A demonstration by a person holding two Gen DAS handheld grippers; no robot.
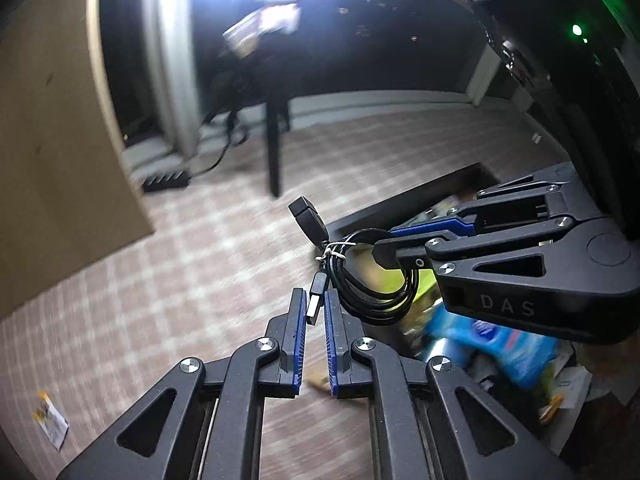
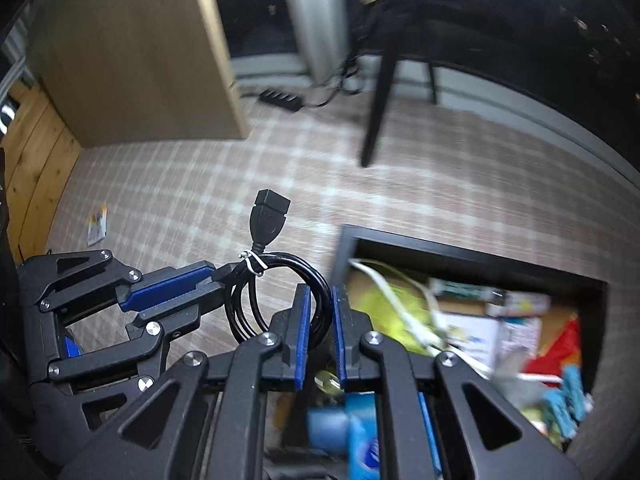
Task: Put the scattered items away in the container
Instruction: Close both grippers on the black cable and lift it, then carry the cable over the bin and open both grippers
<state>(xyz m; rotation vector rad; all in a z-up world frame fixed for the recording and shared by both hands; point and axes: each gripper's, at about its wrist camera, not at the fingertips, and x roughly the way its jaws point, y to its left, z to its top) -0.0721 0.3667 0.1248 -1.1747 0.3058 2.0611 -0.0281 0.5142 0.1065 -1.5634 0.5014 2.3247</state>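
A coiled black USB cable (image 1: 372, 296), bound with a white twist tie, hangs in the air between both grippers. My left gripper (image 1: 314, 292) is shut on the cable's metal plug (image 1: 315, 305). From the right, my right gripper (image 1: 380, 254) is shut on the coil's loop. In the right wrist view the coil (image 2: 256, 300) passes between the right gripper's (image 2: 320, 288) blue pads (image 2: 303, 320), and the left gripper (image 2: 218, 276) pinches the plug end at the left. The dark open container (image 2: 460, 250), holding several packets and a white cord, sits on the floor at the lower right.
A small packet (image 2: 97, 226) lies on the checked floor at the left. A wooden cabinet (image 2: 132, 52) stands behind it. A black power strip (image 2: 280, 100) and a black chair leg (image 2: 378, 92) are further back. The container's rim (image 1: 400, 200) shows under the right gripper.
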